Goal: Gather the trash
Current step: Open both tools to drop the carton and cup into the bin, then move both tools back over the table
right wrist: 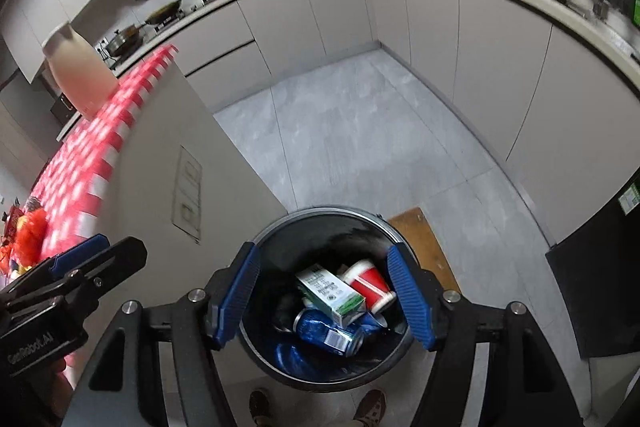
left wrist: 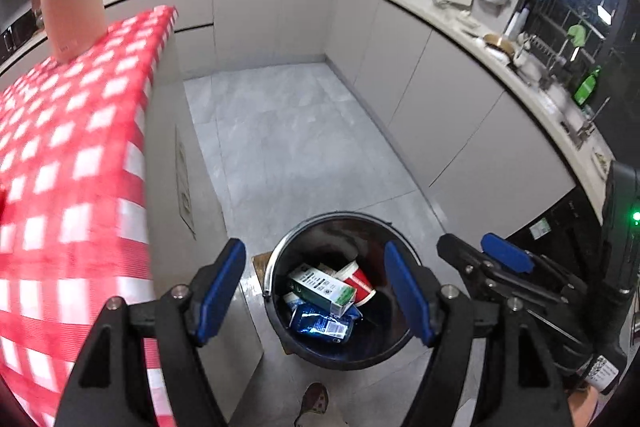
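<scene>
Crushed blue can (right wrist: 329,334), carton (right wrist: 333,291) and paper cup (right wrist: 369,285) look light, crumple easily; we hold left gripper (left wrist: 316,293) and right gripper (right wrist: 326,297) apart, empty, above the bin (right wrist: 280,227).

One round black bin (right wrist: 280,239) stands on the floor, and in it lie one green and white carton (right wrist: 330,291), one red and white paper cup (right wrist: 370,285) and one blue can (right wrist: 326,333). One pale jug (right wrist: 80,71) stands on one red checked tablecloth (right wrist: 86,163). Two shoes (right wrist: 370,407) show at the bottom edge.
</scene>
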`<action>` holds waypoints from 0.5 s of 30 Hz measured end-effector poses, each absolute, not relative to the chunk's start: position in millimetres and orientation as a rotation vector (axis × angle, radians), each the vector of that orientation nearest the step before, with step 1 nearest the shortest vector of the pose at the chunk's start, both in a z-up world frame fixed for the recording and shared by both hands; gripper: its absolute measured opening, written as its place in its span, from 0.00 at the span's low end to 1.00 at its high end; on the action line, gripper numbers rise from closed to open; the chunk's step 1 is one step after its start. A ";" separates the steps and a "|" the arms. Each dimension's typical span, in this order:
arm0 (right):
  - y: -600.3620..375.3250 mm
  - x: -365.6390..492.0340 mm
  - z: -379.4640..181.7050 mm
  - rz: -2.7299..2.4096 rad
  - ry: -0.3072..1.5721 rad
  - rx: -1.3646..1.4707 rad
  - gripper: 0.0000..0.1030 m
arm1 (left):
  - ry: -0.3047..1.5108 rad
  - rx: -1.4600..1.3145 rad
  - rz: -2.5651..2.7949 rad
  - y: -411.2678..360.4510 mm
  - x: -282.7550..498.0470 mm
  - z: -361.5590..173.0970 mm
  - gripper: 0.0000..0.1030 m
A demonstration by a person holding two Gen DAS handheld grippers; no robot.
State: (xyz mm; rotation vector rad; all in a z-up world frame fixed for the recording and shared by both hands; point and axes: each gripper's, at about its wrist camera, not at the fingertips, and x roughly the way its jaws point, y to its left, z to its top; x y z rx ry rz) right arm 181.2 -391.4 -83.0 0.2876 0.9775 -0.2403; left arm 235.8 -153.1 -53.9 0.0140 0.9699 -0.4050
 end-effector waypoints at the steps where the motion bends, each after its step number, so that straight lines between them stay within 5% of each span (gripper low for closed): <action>1: -383.7 180.2 -74.8 -0.241 0.966 0.287 0.67 | 0.960 0.014 -0.409 -146.7 234.9 -48.6 0.71; 15: -226.8 196.5 -24.7 -0.197 0.898 0.244 0.67 | 0.891 -0.002 -0.355 -1.4 236.7 -9.3 0.71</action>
